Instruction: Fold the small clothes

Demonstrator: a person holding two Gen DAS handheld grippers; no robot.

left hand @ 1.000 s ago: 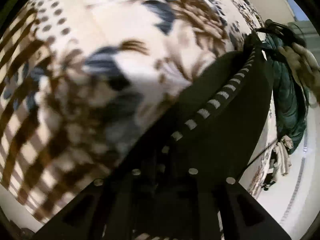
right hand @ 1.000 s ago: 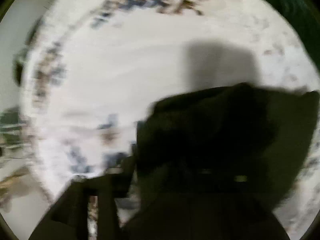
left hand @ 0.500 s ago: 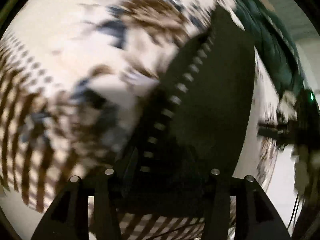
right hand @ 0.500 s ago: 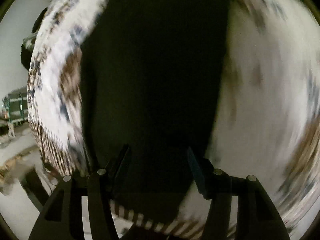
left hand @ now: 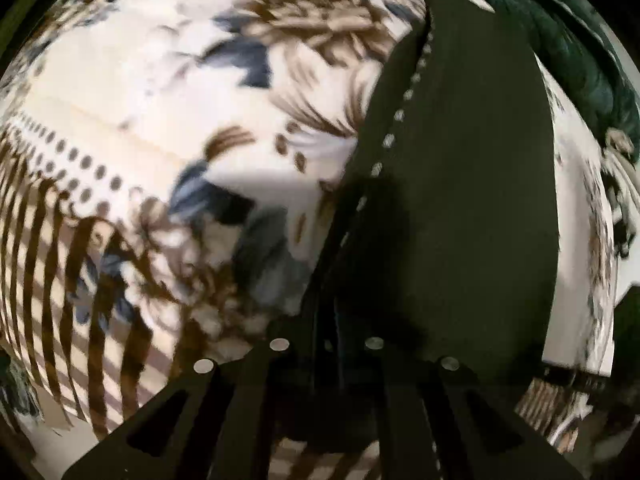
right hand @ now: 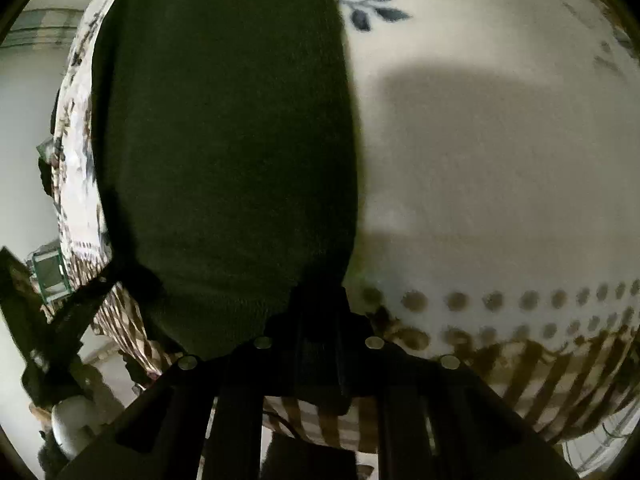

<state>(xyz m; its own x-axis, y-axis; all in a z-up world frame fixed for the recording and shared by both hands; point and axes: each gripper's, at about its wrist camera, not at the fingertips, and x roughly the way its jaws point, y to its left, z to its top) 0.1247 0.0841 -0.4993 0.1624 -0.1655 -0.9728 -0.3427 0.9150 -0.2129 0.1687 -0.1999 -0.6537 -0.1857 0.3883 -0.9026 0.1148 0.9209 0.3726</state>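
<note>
The dark green garment (left hand: pixel 460 200) lies flat on the floral bedspread (left hand: pixel 160 100), its long axis running away from both cameras, a dotted white stripe (left hand: pixel 394 114) along its left edge. The left gripper (left hand: pixel 328 336) has its fingers clenched on the garment's near hem. The right gripper (right hand: pixel 318 320) likewise grips the near edge (right hand: pixel 224 160). Beyond the garment's far right lies a teal quilt (left hand: pixel 580 60).

Count: 1 dark green garment (left hand: pixel 460 200) w/ dashed white trim, laid flat. 1 floral bedspread (left hand: pixel 160 100) under it. 1 teal quilted item (left hand: pixel 580 60) at far edge. 2 grippers: left gripper (left hand: pixel 328 344), right gripper (right hand: pixel 316 344). Other clutter at bed edge too blurred to count.
</note>
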